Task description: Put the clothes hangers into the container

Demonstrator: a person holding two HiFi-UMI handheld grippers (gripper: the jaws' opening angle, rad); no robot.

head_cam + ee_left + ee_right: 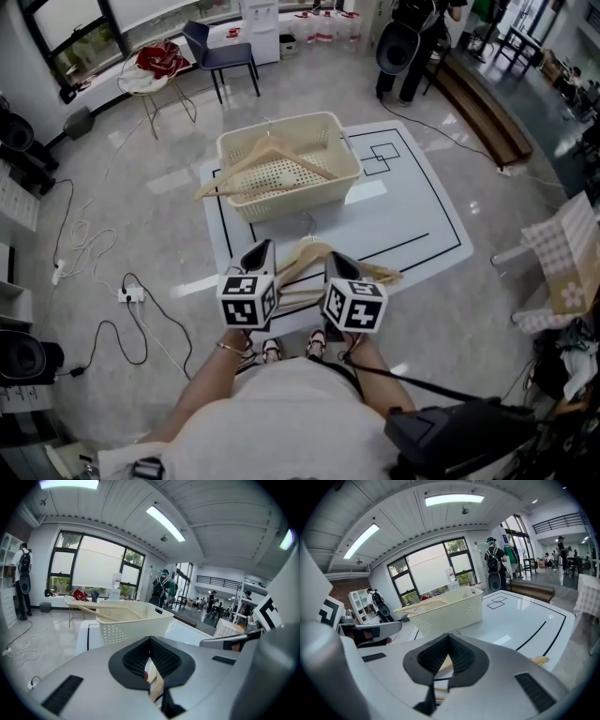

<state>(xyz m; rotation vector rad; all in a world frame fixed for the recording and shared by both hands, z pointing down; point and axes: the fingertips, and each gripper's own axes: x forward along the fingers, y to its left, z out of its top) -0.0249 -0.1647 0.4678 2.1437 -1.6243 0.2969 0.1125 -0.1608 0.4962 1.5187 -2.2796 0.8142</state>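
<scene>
Head view first: a cream basket (302, 194) sits at twelve o'clock on a white mat (412, 202) marked with black lines. A slanted hanger (267, 157) lies across the basket, one end poking over the rim toward nine o'clock. At six o'clock from the basket, near the mat's close edge, is a loose heap of wooden hangers (314, 251). The person holds both grippers side by side at it, the left gripper (261, 251) at the heap's nine o'clock and the right gripper (337, 262) at its three o'clock. A power strip (131, 294) lies on the floor well off at nine o'clock.

Left gripper view: the left gripper (151, 641) has its jaws drawn together, pinching a pale strip of wood from the wooden hangers (155, 682). The basket (136, 623) stands beyond at eleven o'clock, with the slanted hanger (96, 612) sticking out of its top.

Right gripper view: the right gripper (449, 637) is likewise closed, its pads clamped on a light wooden bar of the wooden hangers (444, 664). The basket (450, 609) stands at twelve o'clock. One hanger tip (539, 660) rests on the mat at four o'clock.
</scene>
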